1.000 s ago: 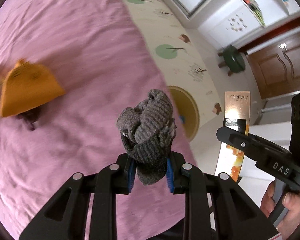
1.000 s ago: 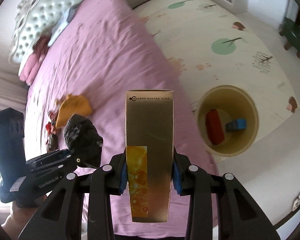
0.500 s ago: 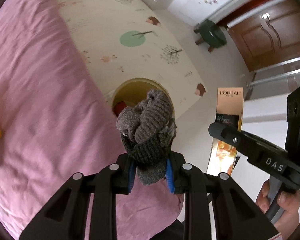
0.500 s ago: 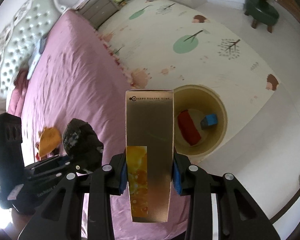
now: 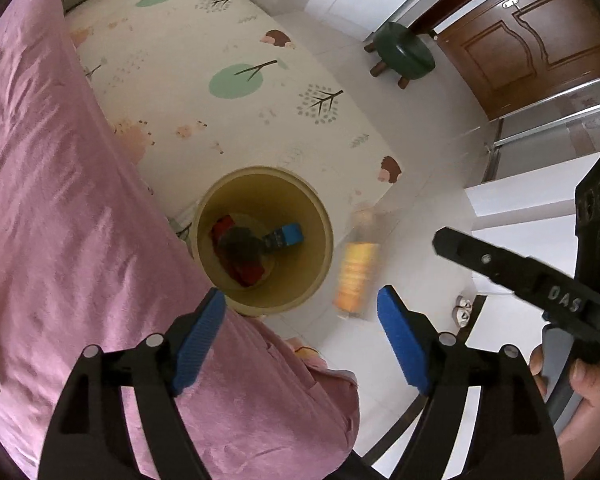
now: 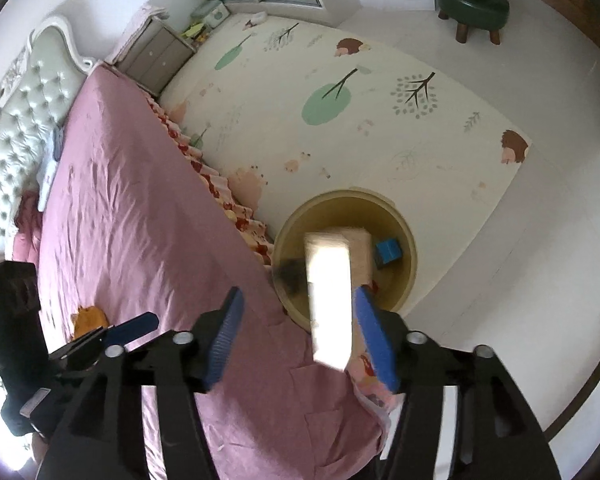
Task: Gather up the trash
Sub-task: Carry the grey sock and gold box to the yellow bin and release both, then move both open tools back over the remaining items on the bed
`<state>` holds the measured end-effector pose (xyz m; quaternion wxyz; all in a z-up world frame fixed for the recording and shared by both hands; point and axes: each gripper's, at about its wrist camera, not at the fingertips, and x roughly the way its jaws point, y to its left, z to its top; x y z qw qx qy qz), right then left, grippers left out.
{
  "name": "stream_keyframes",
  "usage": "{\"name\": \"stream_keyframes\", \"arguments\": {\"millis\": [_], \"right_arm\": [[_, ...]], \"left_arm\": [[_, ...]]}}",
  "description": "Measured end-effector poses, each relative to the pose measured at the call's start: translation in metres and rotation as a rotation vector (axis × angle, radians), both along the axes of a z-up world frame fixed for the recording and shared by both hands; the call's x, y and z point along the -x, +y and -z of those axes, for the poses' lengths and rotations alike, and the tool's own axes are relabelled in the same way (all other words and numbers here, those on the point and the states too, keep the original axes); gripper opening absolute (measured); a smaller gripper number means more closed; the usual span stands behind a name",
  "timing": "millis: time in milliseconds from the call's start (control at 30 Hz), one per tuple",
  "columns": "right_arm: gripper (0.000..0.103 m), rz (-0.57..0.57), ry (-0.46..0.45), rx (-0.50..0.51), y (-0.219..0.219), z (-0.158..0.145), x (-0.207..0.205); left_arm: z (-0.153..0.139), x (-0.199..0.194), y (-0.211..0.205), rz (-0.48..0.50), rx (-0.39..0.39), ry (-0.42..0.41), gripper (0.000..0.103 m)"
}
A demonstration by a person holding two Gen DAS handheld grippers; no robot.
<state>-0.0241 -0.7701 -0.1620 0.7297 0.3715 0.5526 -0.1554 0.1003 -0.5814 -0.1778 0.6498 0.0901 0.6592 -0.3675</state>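
left claw (image 5: 300, 336): just opened, empty | right claw (image 6: 298, 336): just opened, box (image 6: 330, 300) loose | lettering: "DAS"

Pink bedspread (image 5: 60, 200) left of gripper; patterned play mat (image 5: 228, 80) ahead; green stool (image 5: 404, 54) and brown wooden door (image 5: 532, 36) far ahead-right; tufted headboard (image 6: 24, 120) far left.

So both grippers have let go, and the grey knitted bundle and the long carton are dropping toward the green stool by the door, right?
Not the stool. In both wrist views the left gripper and right gripper are open, and the bundle and carton fall toward the yellow bin beside the bed.
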Motion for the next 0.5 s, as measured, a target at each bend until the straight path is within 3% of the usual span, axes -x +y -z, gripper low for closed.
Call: {"name": "stream_keyframes", "arguments": {"millis": [500], "right_arm": [[0.058, -0.123, -0.036, 0.001, 0.035, -0.021, -0.031]], "left_arm": [[-0.022, -0.005, 0.047, -0.084, -0.013, -0.043, 0.078]]}}
